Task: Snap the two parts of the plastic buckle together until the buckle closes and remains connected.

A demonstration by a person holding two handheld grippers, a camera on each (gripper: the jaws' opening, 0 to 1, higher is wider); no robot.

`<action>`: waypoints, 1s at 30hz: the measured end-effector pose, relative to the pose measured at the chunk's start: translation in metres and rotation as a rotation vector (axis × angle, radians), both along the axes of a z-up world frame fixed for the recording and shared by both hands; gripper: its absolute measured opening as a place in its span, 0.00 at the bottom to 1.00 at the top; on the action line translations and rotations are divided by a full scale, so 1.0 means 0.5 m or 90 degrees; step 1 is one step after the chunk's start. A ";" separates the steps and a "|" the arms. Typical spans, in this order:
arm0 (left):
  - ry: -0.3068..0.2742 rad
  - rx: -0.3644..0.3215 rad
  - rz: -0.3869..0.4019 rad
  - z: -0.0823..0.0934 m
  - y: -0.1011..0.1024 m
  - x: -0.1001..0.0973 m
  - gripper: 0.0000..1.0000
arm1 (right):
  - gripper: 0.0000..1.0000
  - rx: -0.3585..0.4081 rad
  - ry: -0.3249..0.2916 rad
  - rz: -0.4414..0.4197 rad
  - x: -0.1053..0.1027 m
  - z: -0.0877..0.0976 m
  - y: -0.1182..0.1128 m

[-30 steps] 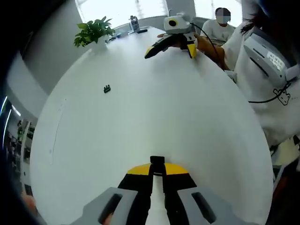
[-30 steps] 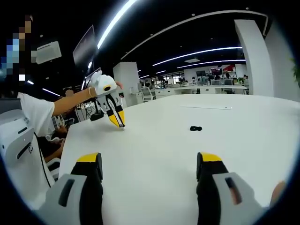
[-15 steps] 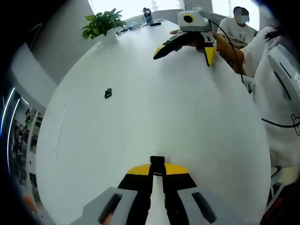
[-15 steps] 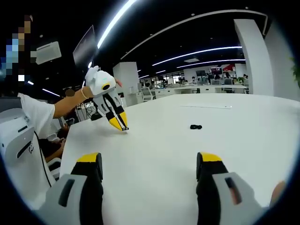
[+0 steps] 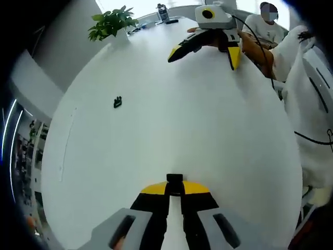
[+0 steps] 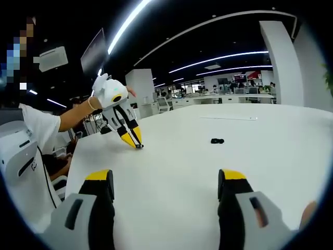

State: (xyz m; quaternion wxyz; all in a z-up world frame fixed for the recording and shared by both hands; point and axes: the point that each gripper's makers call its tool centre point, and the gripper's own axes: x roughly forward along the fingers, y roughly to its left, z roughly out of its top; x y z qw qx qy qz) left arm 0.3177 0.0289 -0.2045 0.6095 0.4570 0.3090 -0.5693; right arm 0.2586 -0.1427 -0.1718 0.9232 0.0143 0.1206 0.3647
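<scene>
— Was any text, label, brand or number made out in either view?
— None was made out; nothing legible was carried by anything seen, and the far signs were too blurred to be read.

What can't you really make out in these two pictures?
- Black buckle part on the white table: too small in both views to tell which half it is.
- Piece between the left gripper fingers: mostly hidden by them in the left gripper view.
- Items behind the potted plant: too small and cut by the left view's rim.
</scene>
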 end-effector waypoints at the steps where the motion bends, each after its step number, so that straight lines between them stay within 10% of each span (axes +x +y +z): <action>1: 0.001 0.002 -0.005 -0.002 0.000 -0.001 0.07 | 0.82 0.000 0.000 -0.001 0.000 0.000 -0.001; 30: 0.017 -0.166 0.057 0.061 0.003 0.000 0.08 | 0.83 -0.034 0.000 -0.041 0.077 0.018 -0.028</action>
